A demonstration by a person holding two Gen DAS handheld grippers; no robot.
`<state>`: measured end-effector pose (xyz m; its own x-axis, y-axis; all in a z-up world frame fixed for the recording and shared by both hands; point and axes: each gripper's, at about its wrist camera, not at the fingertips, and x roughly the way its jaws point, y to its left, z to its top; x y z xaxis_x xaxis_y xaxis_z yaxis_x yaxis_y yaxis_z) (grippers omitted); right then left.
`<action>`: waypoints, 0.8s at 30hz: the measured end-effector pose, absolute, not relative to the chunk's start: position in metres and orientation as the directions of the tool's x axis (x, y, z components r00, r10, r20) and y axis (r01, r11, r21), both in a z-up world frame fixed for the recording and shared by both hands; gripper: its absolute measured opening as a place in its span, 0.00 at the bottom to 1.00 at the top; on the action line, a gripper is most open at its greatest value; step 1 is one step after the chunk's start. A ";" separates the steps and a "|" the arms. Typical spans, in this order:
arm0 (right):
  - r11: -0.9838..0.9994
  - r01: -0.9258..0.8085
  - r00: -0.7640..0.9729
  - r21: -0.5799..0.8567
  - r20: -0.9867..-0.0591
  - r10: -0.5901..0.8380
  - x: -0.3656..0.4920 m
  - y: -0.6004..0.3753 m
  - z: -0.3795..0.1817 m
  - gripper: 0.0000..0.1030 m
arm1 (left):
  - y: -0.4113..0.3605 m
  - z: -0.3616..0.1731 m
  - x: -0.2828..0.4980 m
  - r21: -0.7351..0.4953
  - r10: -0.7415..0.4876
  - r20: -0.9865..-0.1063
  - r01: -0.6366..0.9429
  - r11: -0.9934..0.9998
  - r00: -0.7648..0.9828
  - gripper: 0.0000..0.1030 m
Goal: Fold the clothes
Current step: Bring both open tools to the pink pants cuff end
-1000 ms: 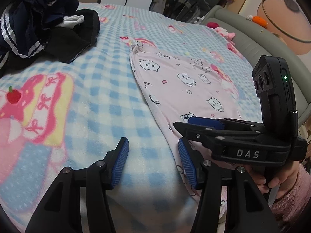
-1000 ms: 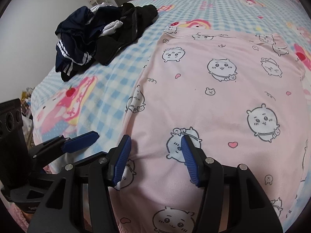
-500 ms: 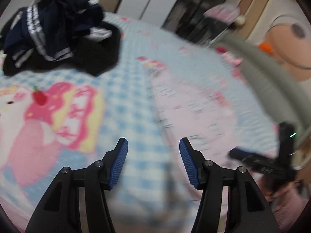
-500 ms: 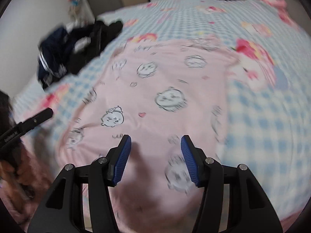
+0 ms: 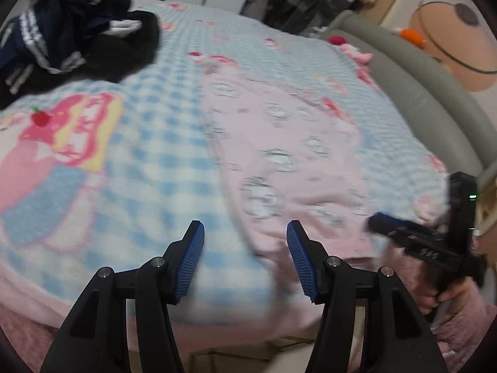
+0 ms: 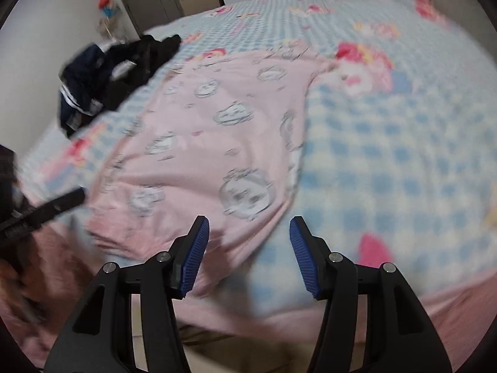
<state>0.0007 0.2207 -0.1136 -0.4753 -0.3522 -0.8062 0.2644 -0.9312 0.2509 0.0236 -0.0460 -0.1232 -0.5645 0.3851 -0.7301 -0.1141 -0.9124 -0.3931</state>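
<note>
A pink garment (image 5: 285, 143) printed with small cartoon faces lies spread flat on the blue checked bed; the right wrist view shows the pink garment (image 6: 205, 143) running from the near edge to the middle. My left gripper (image 5: 245, 261) is open over the near bed edge, at the garment's left hem, holding nothing. My right gripper (image 6: 248, 255) is open above the garment's near right corner, empty too. The right gripper (image 5: 403, 233) also appears at the right of the left wrist view, held by a hand. Both views are blurred by motion.
A heap of dark navy and black clothes (image 5: 68, 37) lies at the far left of the bed, also seen as dark clothes (image 6: 108, 74). A grey padded headboard (image 5: 428, 93) runs along the right side. Wardrobes stand beyond the bed. The bed's front edge (image 6: 279, 314) drops away close below my grippers.
Both grippers have pulled back towards the near bed edge and spread apart sideways. The right gripper swung right across the garment. Both stayed open.
</note>
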 end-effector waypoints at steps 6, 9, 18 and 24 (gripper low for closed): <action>-0.953 0.271 -0.460 0.135 -0.851 -0.251 0.007 0.208 -0.120 0.53 | -0.044 -0.142 0.023 -0.519 0.475 -0.748 -0.037 -0.854 -0.463 0.54; -0.961 0.252 -0.472 0.113 -0.852 -0.224 0.011 0.213 -0.117 0.47 | -0.049 -0.148 0.029 -0.520 0.463 -0.764 0.004 -0.854 -0.450 0.49; -0.881 0.230 -0.383 0.413 -0.794 -0.472 0.008 0.239 -0.115 0.46 | -0.070 -0.148 0.039 -0.756 0.668 -0.564 -0.024 -0.655 -0.485 0.50; -0.846 0.165 -0.294 0.507 -0.793 -0.533 -0.001 0.231 -0.140 0.48 | -0.066 -0.184 0.022 -0.804 0.700 -0.567 0.107 -0.585 -0.434 0.55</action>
